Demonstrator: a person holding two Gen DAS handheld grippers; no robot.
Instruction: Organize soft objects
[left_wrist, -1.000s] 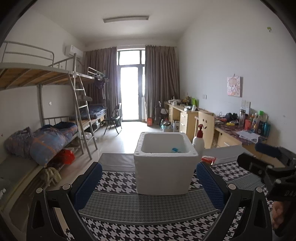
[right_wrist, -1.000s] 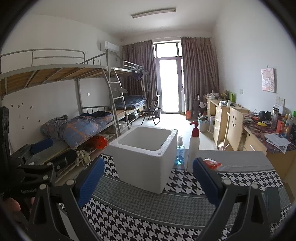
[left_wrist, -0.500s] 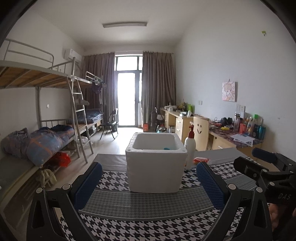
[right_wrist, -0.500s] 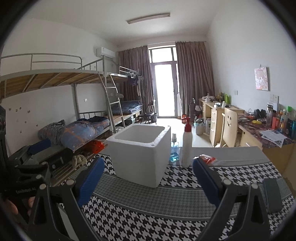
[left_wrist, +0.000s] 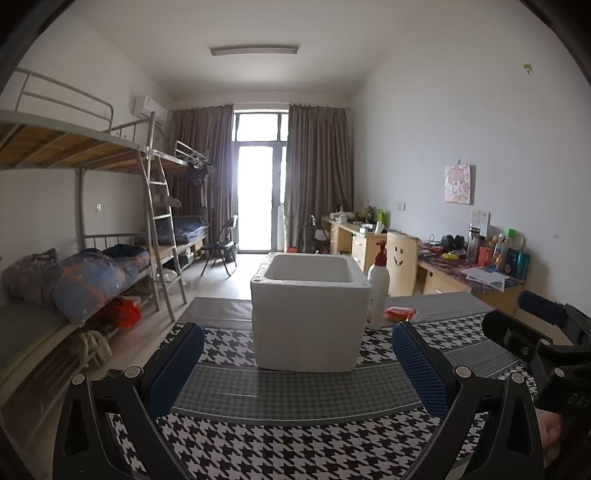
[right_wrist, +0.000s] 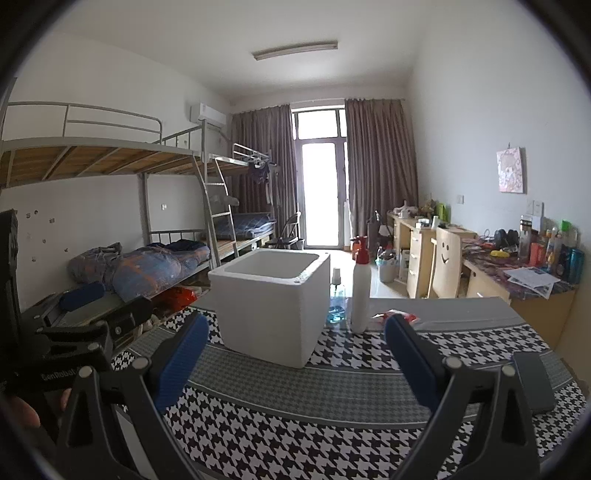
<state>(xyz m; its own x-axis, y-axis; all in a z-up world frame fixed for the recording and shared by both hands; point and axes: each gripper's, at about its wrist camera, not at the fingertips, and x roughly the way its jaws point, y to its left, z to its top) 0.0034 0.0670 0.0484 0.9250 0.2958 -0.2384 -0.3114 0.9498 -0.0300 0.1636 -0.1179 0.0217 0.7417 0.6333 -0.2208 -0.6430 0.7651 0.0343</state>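
Note:
A white foam box (left_wrist: 308, 317) (right_wrist: 271, 306) stands open-topped on a houndstooth-cloth table (left_wrist: 295, 443) (right_wrist: 332, 424); its inside is hidden from here. An orange-red soft packet (left_wrist: 399, 313) (right_wrist: 397, 316) lies on the cloth right of the box. My left gripper (left_wrist: 297, 363) hovers low in front of the box, open and empty. My right gripper (right_wrist: 295, 360) hovers to the box's right front, also open and empty. Each gripper shows at the edge of the other's view.
A white pump bottle with a red top (left_wrist: 377, 286) (right_wrist: 361, 286) stands beside the box, a small blue-liquid bottle (right_wrist: 336, 299) behind it. A dark flat object (right_wrist: 532, 380) lies at the table's right edge. Bunk beds stand left, desks right.
Both cameras have dropped lower and drawn back a little, so the box's inside is no longer seen. The jaws stay open and nothing on the table has moved.

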